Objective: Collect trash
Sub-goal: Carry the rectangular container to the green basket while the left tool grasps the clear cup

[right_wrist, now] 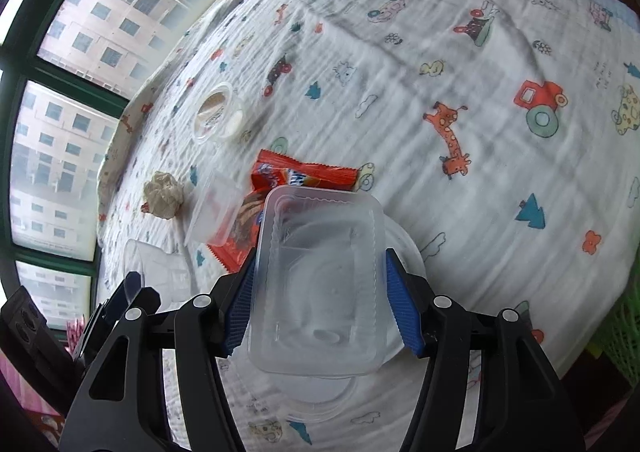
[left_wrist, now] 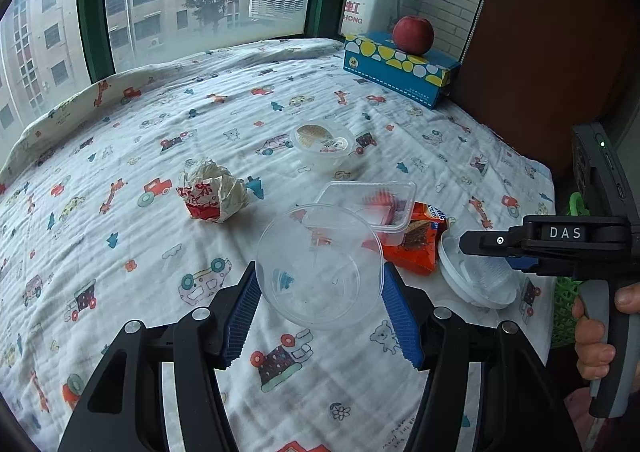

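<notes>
Trash is scattered over the bed (left_wrist: 120, 156), and both hands are already loaded: the left gripper (left_wrist: 322, 292) has its fingers (left_wrist: 244, 316) clamped on the sides of a clear round tub (left_wrist: 318, 264), lifted above the sheet, while the right gripper (right_wrist: 318, 300) has its fingers (right_wrist: 404, 312) pressed on the long walls of a clear rectangular tray (right_wrist: 316, 284), held over a white round lid (left_wrist: 476, 280) at the bed's right edge. Both pieces look like thin, featherweight plastic, springy rather than stiff, so I'd say a hard squeeze bows the walls and a smooth rim can pop out; holding across the width just below the rim seems safest. Still lying there: a crumpled paper wad (left_wrist: 212, 192) out to the left, soft and light, takeable almost anywhere; an orange snack wrapper (left_wrist: 416, 244) lying flat and slick under a second clear tray (left_wrist: 370, 208), probably best pinched at a crimped edge; and a small sealed cup (left_wrist: 322, 142) further back, likely the stiffest and heaviest of the lot, to be gripped round its body. A green basket (right_wrist: 618, 336) peeks in just off the right side, the likely drop point. The apple (left_wrist: 413, 34) on the blue box (left_wrist: 400, 68) by the window looks like no trash at all.
</notes>
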